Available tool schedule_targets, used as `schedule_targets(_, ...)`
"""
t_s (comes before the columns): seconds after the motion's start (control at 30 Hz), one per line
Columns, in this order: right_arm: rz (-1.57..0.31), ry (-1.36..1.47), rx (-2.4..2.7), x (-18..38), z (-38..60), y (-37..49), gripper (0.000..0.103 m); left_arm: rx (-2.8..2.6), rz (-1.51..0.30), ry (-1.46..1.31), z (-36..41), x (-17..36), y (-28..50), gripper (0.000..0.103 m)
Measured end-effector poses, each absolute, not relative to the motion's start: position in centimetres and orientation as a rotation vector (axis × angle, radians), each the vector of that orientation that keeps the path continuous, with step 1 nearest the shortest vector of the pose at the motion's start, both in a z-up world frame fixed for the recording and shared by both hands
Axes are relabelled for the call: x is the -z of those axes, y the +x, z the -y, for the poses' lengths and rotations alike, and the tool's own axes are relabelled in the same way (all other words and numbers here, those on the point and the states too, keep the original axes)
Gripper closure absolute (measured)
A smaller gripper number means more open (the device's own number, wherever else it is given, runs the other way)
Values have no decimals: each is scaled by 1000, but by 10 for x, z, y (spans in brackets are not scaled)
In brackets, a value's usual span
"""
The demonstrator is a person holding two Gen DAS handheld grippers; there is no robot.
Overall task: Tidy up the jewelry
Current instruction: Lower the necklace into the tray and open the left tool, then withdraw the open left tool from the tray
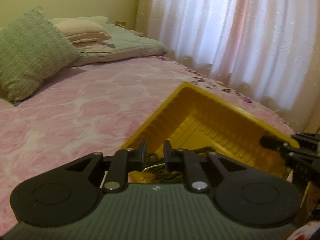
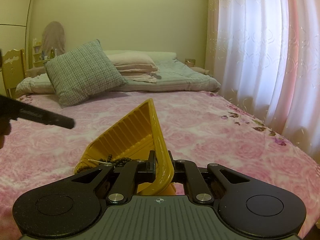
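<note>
The yellow tray (image 2: 128,138) sits on the pink bed (image 2: 220,140), tipped up on one side. The right gripper (image 2: 162,160) has its jaws pinched tight on the tray's rim and holds it there. Dark bead necklaces (image 2: 112,161) and a thin pale chain lie in the low end of the tray. The left gripper (image 1: 154,152) is right over that low end, with the beads (image 1: 160,170) just under and ahead of its jaws. Those jaws are open a little and hold nothing. So the left hand is nearer the beads, and it looks ready to go down for them.
</note>
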State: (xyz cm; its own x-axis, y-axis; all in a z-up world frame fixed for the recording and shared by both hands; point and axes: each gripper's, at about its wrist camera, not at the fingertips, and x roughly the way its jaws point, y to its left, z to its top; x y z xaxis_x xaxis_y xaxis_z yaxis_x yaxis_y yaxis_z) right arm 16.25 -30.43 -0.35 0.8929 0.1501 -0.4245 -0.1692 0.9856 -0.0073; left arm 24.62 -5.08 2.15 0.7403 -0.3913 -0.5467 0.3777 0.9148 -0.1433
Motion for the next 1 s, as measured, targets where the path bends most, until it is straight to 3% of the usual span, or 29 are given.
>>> schedule_targets(0.43, -436, -44, -168, 3, 305, 162, 95, 218, -666, 5, 5, 0, 207, 83)
schedule_targets(0.53, -438, -43, -167, 3, 305, 163, 95, 180, -683, -3, -2, 5, 200, 75)
schedule_targets(1.0, -456, 20, -177, 7, 318, 165, 95, 94, -700, -40, -22, 12, 175, 65)
